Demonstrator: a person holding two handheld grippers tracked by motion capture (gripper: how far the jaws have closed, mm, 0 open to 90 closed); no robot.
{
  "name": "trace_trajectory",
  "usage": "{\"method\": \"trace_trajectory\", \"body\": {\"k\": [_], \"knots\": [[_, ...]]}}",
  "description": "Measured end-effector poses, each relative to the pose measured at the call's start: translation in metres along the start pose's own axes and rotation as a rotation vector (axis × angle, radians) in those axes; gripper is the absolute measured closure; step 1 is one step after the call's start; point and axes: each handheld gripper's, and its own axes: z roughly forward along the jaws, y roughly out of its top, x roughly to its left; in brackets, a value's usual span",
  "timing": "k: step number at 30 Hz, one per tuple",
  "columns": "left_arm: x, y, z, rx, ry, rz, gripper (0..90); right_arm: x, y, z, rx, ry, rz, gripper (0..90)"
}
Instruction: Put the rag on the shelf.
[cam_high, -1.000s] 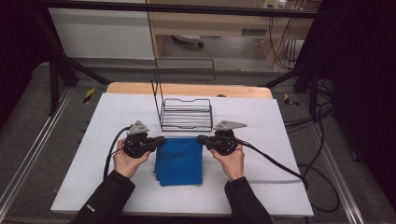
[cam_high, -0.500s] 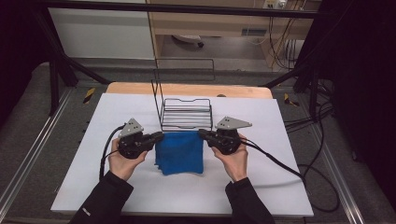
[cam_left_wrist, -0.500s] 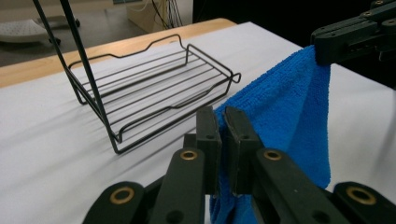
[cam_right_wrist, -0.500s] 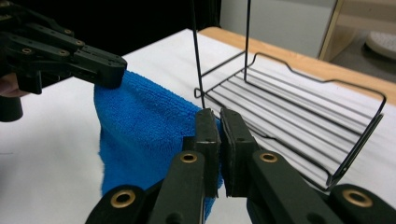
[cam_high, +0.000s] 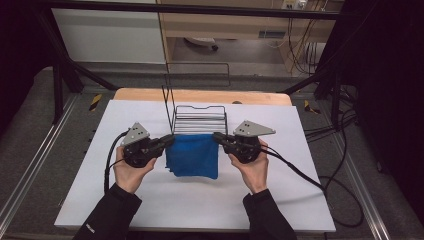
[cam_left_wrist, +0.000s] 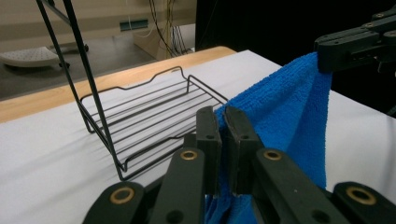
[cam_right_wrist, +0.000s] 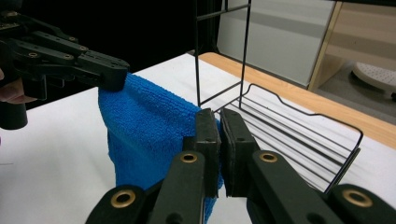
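Note:
A folded blue towel (cam_high: 193, 155) hangs between my two grippers above the white table. My left gripper (cam_high: 169, 140) is shut on the towel's upper left corner, and my right gripper (cam_high: 218, 136) is shut on its upper right corner. In the left gripper view the towel (cam_left_wrist: 289, 116) stretches from my own jaws across to the right gripper (cam_left_wrist: 327, 56). From the right gripper view the towel (cam_right_wrist: 149, 135) runs over to the left gripper (cam_right_wrist: 114, 74). Its lower edge droops toward the table. Just behind the towel stands a black wire rack (cam_high: 199, 120).
The wire rack (cam_left_wrist: 144, 121) has a tall thin upright at its left end (cam_high: 166, 102). A wooden strip (cam_high: 200, 96) borders the table's far edge. Cables (cam_high: 320, 187) trail from both grippers over the white surface (cam_high: 200, 205). Metal rails run along both sides.
Both grippers have risen with the towel's top corners, lifting it from flat on the table to hanging. They have also moved slightly toward the rack.

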Motion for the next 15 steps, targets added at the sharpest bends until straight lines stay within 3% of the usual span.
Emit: {"method": "trace_trajectory", "body": {"k": [15], "knots": [[-0.008, 0.026, -0.003, -0.101, 0.009, 0.033, 84.9, 0.001, 0.022, -0.019, -0.101, -0.048, -0.039, 87.1]]}}
